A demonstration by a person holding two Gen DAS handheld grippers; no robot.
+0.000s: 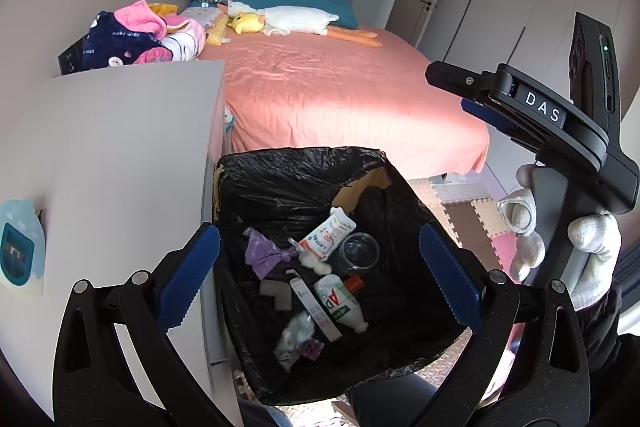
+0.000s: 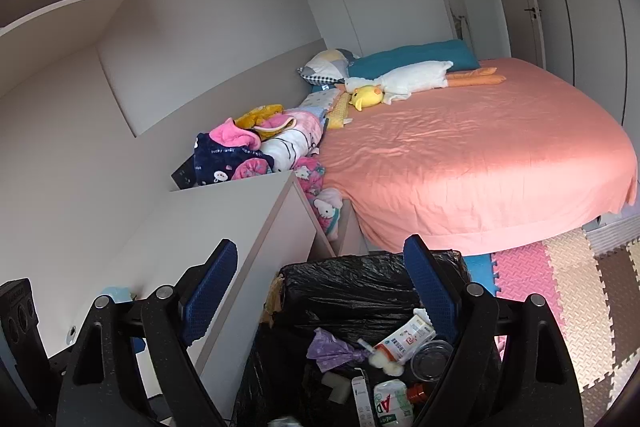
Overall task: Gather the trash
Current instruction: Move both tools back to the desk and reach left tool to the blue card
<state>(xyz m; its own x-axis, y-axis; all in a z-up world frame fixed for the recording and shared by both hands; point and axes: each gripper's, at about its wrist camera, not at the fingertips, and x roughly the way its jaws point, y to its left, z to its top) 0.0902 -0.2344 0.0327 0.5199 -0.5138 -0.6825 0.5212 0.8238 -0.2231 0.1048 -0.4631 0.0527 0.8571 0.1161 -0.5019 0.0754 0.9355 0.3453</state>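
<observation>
- Risk first: the left gripper (image 1: 318,277) hangs right over the bin (image 1: 304,163), so a careless dip could snag the thin black liner (image 1: 280,187) on a pad and tear it or drag it off the rim.
- Liner already sits unevenly; bare cardboard (image 1: 378,179) shows at the far corner, and litter dropped there could slip between liner and box.
- Bin stands tight between the cabinet (image 1: 120,147) and the bed (image 1: 340,87); a knock from either tool could tip it onto the foam mat (image 2: 568,287).
- Both grippers are spread wide and carry nothing: the left frames the bin mouth, the right gripper (image 2: 318,291) hovers over its near edge.
- Trash lies loose at the bottom of the bin: a white pouch (image 1: 330,233), a clear cup (image 1: 359,251), a purple wrapper (image 1: 262,253), a white bottle (image 1: 340,303) and crumpled tissue (image 1: 296,331).
- It looks light and mixed, filling only the bottom.
</observation>
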